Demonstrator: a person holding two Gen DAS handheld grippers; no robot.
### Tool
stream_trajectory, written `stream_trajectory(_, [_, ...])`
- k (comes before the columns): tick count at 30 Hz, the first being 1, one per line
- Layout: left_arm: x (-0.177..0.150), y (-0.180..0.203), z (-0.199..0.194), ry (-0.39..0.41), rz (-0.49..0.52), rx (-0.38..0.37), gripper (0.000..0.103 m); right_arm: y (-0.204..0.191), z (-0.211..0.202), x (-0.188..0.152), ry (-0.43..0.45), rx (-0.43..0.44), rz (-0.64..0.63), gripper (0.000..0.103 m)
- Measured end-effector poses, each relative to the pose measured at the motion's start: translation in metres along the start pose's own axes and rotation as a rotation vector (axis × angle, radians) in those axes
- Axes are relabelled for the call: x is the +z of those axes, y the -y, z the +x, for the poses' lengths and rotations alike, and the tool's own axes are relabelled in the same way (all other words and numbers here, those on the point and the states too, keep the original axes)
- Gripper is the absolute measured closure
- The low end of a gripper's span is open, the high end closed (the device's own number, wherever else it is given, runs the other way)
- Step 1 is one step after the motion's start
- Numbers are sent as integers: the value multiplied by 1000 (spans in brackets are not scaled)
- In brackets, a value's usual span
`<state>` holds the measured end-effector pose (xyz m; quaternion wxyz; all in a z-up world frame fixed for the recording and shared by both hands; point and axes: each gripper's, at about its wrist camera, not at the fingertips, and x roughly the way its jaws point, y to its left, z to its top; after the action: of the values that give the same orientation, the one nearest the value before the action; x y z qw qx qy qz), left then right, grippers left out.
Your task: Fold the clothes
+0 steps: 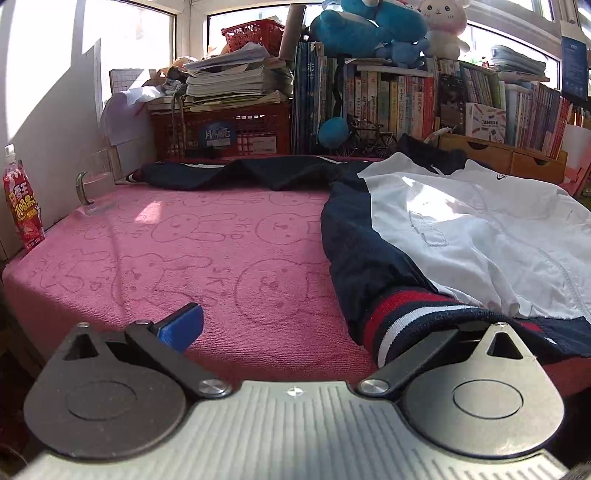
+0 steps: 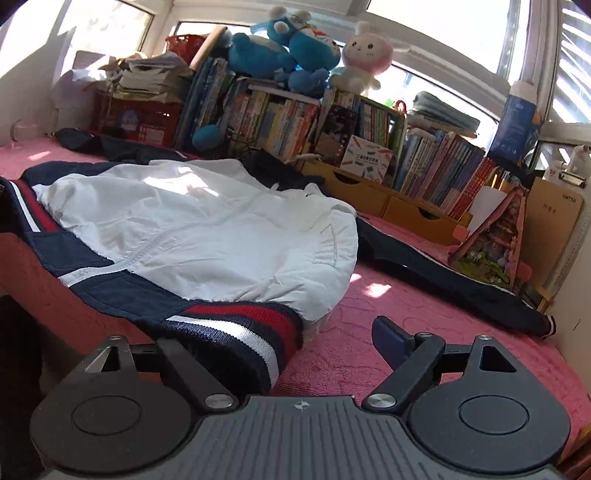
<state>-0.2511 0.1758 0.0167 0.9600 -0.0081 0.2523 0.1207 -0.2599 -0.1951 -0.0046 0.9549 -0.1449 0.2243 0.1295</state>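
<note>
Sunlight falls across a pink terry cloth printed with rabbit outlines, which covers the table. On it lies a white and navy jacket with a red, white and navy ribbed hem, spread flat, filling the right half of the left wrist view and the left and centre of the right wrist view. One navy sleeve stretches along the far edge of the cloth toward the upper left of the left wrist view; the other sleeve runs toward the lower right of the right wrist view.

The left gripper sits at the bottom of its frame with its jaws spread wide. Its blue-padded finger rests over bare pink cloth at lower left, while the other finger is hidden under the striped hem band — whether it touches the fabric cannot be told.

The right gripper also has its jaws spread wide. One dark finger stands over pink cloth at lower right; the opposite finger is covered by the ribbed hem corner, which lies between the jaws without being pinched.

Behind the jacket — rows of books, a red plastic crate stacked with papers, blue plush toys and a pink and white plush rabbit. A red drink pouch stands at the left edge of the left wrist view.
</note>
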Motion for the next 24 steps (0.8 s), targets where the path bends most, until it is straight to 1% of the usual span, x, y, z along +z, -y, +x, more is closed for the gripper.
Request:
stream_trajectory(1, [4, 1, 0, 20, 7, 7, 0, 5, 4, -1, -10, -3, 36, 18])
stream_trajectory(2, [9, 0, 0, 37, 8, 17, 0, 9, 7, -2, -17, -26, 54, 18])
stream_trajectory(4, [19, -6, 2, 60, -14, 24, 0, 23, 7, -2, 7, -126, 45, 20])
stream_trajectory(5, [26, -13, 4, 66, -44, 6, 0, 31, 4, 0, 35, -169, 30, 16])
stream_trajectory(6, [32, -19, 4, 70, -73, -25, 0, 40, -2, 5, 71, -206, 14, 4])
stream_trajectory(8, [43, -25, 3, 74, -119, -102, 0, 55, -16, 20, 152, -269, -25, 3])
stream_trajectory(9, [45, -22, -1, 83, -108, -104, 0, 57, -24, 28, 196, -309, -66, 2])
stream_trajectory(11, [45, -12, -10, 107, -49, -67, 0, 56, -37, 42, 285, -398, -172, 1])
stream_trajectory(13, [42, -4, -17, 117, 2, -36, 0, 49, -41, 40, 305, -436, -271, 0])
stream_trajectory(14, [35, -5, -16, 89, 7, -36, 0, 46, -42, 38, 308, -448, -319, 0])
stream_trajectory(15, [26, -8, -13, 47, 5, -39, 0, 44, -40, 33, 291, -438, -350, 0])
stream_trajectory(17, [6, -13, -4, -47, -2, -45, 0, 42, -33, 18, 221, -380, -378, 0])
stream_trajectory(19, [-15, -14, 3, -120, 3, -35, 0, 36, -25, 0, 143, -332, -398, 0])
stream_trajectory(20, [-24, -15, 5, -139, 4, -33, 0, 31, -20, -8, 108, -317, -416, 0])
stream_trajectory(21, [-28, -16, 5, -138, -4, -37, 0, 25, -15, -16, 84, -314, -444, 0])
stream_trajectory(24, [-30, -24, 2, -130, -48, -59, 0, 10, -7, -32, 54, -307, -530, 0])
